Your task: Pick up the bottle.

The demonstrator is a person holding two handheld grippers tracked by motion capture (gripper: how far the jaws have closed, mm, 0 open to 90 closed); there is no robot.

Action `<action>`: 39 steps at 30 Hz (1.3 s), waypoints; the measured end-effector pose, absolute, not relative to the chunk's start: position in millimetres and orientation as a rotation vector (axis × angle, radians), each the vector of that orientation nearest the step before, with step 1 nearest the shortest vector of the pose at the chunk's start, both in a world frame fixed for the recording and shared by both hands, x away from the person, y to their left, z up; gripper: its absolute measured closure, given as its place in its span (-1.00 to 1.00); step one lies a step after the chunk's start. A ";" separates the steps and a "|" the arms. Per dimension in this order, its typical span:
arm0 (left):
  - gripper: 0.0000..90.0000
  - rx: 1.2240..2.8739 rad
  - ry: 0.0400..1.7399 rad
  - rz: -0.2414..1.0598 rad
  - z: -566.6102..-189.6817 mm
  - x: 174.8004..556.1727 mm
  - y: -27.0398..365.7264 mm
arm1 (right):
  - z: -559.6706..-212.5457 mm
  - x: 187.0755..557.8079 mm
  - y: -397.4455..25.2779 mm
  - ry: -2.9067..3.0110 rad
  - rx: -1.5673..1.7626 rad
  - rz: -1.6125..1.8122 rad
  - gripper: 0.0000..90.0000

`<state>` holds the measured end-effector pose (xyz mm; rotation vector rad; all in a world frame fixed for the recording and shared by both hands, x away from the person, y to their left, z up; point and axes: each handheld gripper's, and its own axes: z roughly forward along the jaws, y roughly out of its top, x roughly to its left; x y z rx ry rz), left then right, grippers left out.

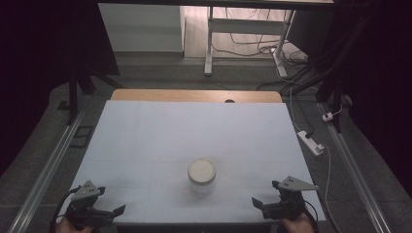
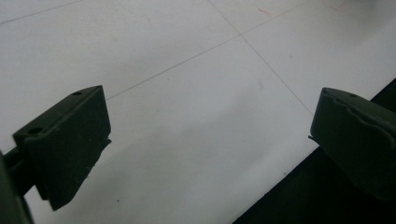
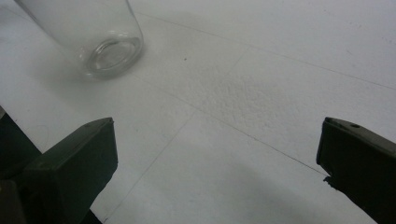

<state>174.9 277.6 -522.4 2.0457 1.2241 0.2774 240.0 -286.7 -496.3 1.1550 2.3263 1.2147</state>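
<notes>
A: What does the high view show?
B: A glass jar (image 1: 201, 175) stands upright, lid on, near the front of the white table (image 1: 145, 141), between my left gripper (image 1: 112, 212) and right gripper (image 1: 261, 204).

A: And the gripper views?
B: Left gripper (image 2: 210, 135): jaws spread, empty. Right gripper (image 3: 217, 154): spread too, jar (image 3: 93, 32) well ahead.

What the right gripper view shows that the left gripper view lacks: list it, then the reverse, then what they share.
Right gripper view alone: the clear glass jar, its base standing on the table beyond the open right tongs. Left gripper view alone: the table's near edge with dark space past it, and faint red marks at the top, beyond the open left tongs. Both share: the white table top with thin lines, and two black jaws set wide apart, holding nothing.
</notes>
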 end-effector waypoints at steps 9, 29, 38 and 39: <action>-1.00 2.050 1.221 0.272 -522.4 175.2 277.0 | -496.3 239.7 -285.4 2.324 1.151 1.200 -1.00; -1.00 2.068 1.219 0.279 -522.5 175.4 274.8 | -493.0 239.6 -276.8 2.347 1.066 1.229 -1.00; -1.00 2.072 1.216 0.277 -522.5 175.7 274.3 | -491.2 242.5 -265.9 2.380 0.991 1.285 -1.00; -1.00 2.072 1.215 0.275 -522.4 175.7 274.5 | -490.8 243.0 -264.3 2.380 0.985 1.290 -1.00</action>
